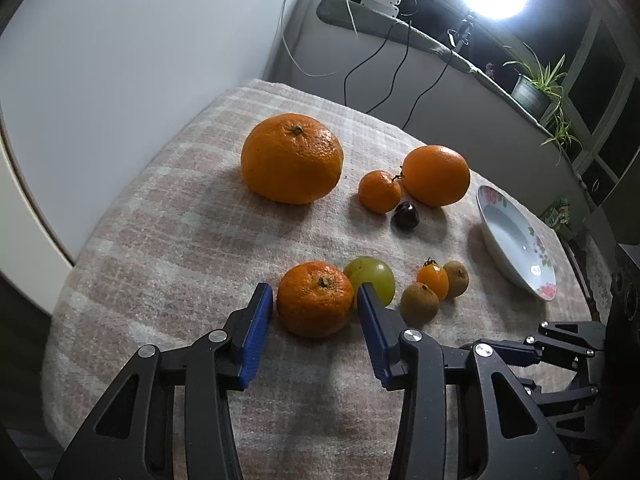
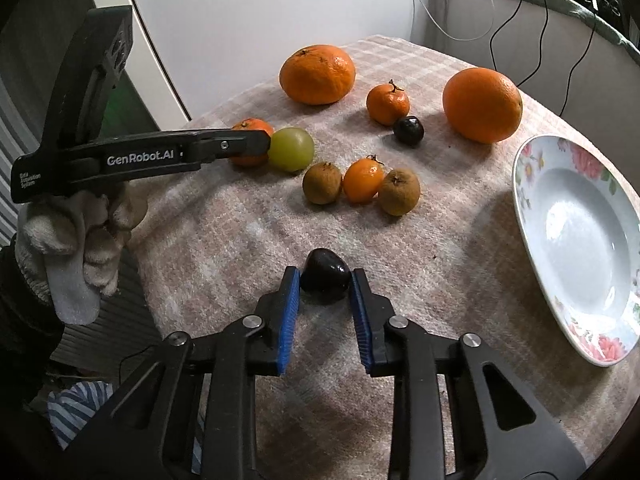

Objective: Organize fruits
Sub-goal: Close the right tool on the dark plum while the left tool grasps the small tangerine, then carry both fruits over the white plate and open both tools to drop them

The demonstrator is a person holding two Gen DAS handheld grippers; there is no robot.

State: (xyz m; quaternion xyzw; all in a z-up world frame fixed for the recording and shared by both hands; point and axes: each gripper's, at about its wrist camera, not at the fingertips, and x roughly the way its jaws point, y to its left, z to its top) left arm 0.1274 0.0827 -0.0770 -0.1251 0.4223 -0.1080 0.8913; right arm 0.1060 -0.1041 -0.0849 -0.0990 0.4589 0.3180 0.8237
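Observation:
A tangerine [image 1: 315, 299] lies on the checked cloth between the blue pads of my left gripper [image 1: 314, 296]. The pads stand close on either side of it with a thin gap, so the gripper is open. From the right wrist view the left gripper's finger [image 2: 240, 145] hides most of that tangerine [image 2: 250, 125]. My right gripper [image 2: 325, 280] is shut on a dark cherry [image 2: 325, 276] that rests low on the cloth. A green grape [image 1: 376, 280] touches the tangerine's right side. The flowered plate [image 2: 580, 240] at the right holds nothing.
On the cloth: a large orange [image 2: 317, 74], a second orange [image 2: 482, 104], a small tangerine [image 2: 388, 104] beside another dark cherry [image 2: 408, 130], an orange kumquat [image 2: 362, 181] between two brown longans [image 2: 322, 183]. A gloved hand [image 2: 80, 240] holds the left gripper. Cables hang behind.

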